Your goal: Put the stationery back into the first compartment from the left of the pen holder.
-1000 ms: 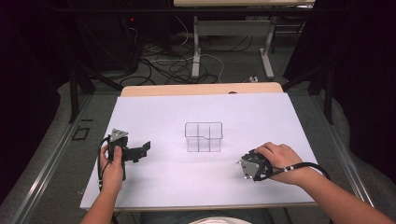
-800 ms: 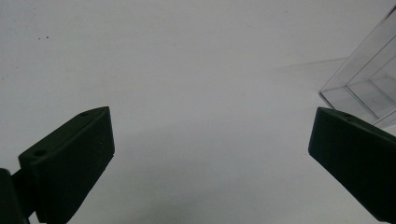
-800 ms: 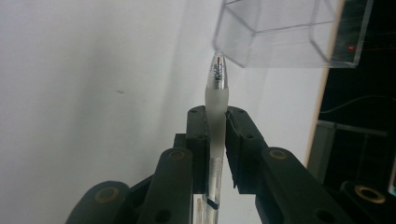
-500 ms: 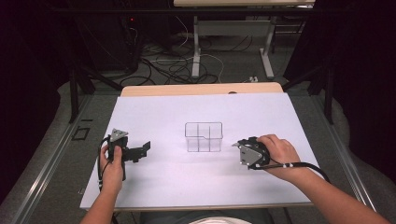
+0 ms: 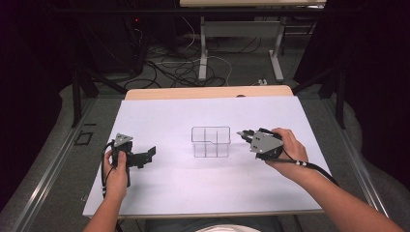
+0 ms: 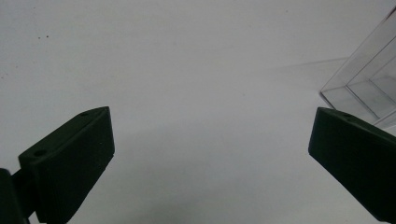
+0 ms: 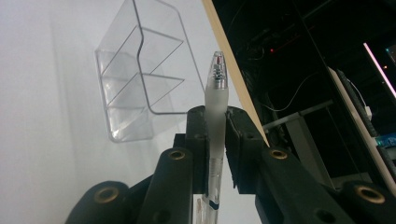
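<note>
A clear plastic organizer [image 5: 211,141] with several compartments stands at the middle of the white table [image 5: 169,111]. In the right gripper view it lies ahead as the organizer [image 7: 140,79], tilted in the frame. My right gripper [image 5: 245,135] hovers just right of the organizer, pointing at it. Its jaws are shut on a frosted clear pen [image 7: 215,93], whose tip sticks out past the right gripper [image 7: 216,122]. My left gripper [image 5: 150,153] rests at the table's left, open and empty. Seen from the left gripper [image 6: 210,140], a corner of the organizer [image 6: 369,79] lies at the right.
A wooden table edge [image 5: 208,92] runs along the far side of the white surface. Beyond it, cables [image 5: 183,67] lie on the floor between desk legs. A black cable [image 5: 314,166] trails from the right gripper along the forearm.
My right hand has risen from the table and moved left and away from the person, closer to the organizer, with the pen still held. The left hand has stayed put.
</note>
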A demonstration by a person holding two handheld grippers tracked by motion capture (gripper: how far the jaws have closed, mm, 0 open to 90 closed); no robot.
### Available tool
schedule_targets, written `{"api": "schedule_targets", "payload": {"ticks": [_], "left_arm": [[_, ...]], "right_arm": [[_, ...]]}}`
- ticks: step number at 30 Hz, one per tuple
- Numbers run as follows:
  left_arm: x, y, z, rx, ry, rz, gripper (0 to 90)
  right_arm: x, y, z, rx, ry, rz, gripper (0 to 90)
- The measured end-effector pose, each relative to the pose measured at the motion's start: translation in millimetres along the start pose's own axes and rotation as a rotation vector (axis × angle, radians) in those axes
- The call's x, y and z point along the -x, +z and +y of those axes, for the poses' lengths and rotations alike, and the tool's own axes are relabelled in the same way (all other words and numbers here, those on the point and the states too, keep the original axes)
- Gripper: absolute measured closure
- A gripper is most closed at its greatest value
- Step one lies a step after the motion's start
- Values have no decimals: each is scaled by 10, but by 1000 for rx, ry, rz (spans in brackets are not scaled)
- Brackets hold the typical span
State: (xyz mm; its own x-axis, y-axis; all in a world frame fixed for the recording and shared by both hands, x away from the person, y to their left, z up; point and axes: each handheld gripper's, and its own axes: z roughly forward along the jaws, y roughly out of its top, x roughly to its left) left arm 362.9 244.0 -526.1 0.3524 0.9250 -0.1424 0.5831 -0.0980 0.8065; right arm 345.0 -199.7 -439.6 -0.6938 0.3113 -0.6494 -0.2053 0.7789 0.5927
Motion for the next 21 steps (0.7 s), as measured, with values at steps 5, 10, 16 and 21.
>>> {"api": "schedule_targets", "payload": {"ticks": [5,10,16,21], "left_arm": [[0,2,0,0,0,0,4],[4,6,2,-1,1,-3,4],[-4,13,8,0,1,-2,4],[-14,22,9,-3,2,-6,4]], "right_arm": [[112,-36,101,35,68,4,805],[215,-36,280,118,178,42,805],[273,109,542,196,269,87,805],[299,282,676,236,332,108,805]]}}
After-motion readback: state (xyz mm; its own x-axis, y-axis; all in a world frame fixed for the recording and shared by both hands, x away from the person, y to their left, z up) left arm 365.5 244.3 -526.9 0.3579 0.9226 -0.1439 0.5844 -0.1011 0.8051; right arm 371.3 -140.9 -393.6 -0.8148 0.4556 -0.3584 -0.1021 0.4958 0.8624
